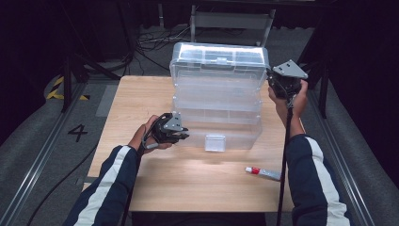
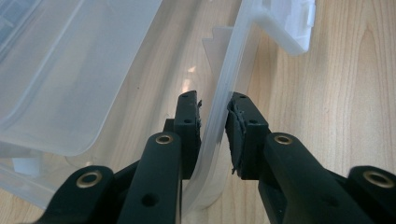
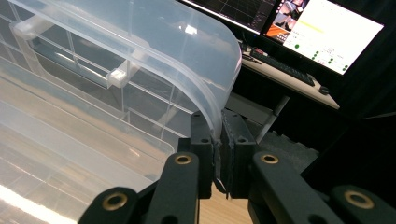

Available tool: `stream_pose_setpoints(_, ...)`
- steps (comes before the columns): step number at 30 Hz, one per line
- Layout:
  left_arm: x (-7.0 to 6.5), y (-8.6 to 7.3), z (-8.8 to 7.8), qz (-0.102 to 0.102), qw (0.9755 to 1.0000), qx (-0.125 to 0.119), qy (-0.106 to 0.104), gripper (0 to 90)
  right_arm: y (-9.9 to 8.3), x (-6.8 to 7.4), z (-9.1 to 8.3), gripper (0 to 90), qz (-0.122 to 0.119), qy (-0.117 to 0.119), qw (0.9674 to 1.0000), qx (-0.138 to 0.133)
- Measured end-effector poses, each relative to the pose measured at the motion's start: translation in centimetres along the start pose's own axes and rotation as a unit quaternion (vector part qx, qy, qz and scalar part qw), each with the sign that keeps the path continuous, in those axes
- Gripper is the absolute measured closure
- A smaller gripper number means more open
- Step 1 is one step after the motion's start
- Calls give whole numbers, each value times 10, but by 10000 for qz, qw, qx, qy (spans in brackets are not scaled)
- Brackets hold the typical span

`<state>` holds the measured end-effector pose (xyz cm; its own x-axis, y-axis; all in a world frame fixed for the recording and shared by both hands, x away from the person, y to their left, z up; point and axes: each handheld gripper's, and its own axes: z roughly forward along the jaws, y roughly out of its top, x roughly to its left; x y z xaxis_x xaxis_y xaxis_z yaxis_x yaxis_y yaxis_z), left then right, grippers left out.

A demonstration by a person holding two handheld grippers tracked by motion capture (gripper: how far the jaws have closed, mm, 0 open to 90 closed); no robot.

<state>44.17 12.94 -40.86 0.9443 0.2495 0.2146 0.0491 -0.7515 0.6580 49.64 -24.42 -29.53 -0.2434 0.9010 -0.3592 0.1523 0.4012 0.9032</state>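
A clear plastic organiser box (image 1: 216,127) stands open in the middle of the wooden table (image 1: 188,183), its lid (image 1: 219,59) raised at the back. My left gripper (image 1: 185,135) is at the base's front left corner. In the left gripper view it (image 2: 215,126) is shut on the base's thin front wall (image 2: 238,56), one pad on each side. My right gripper (image 1: 273,79) is held high at the lid's right corner. In the right gripper view it (image 3: 218,140) is shut on the lid's curved rim (image 3: 205,88).
A small white tube with a red cap (image 1: 263,173) lies on the table near the right forearm. The box's white latch (image 1: 215,142) hangs at the front. Beyond the table stand a metal frame (image 1: 230,21) and cables on the floor. A lit monitor (image 3: 322,28) and keyboard (image 3: 280,65) sit behind.
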Motion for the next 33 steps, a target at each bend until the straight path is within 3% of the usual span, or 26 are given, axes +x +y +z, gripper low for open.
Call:
stream_pose_setpoints(14, -1, 1, 0, 28, 10000, 38, 1, 760, 7, -2, 11, 851, -22, 12, 10000, 78)
stream_pose_setpoints(33, 0, 1, -1, 90, 9999, 79, 1, 764, 14, -8, 22, 852, 187, 79, 9995, 228)
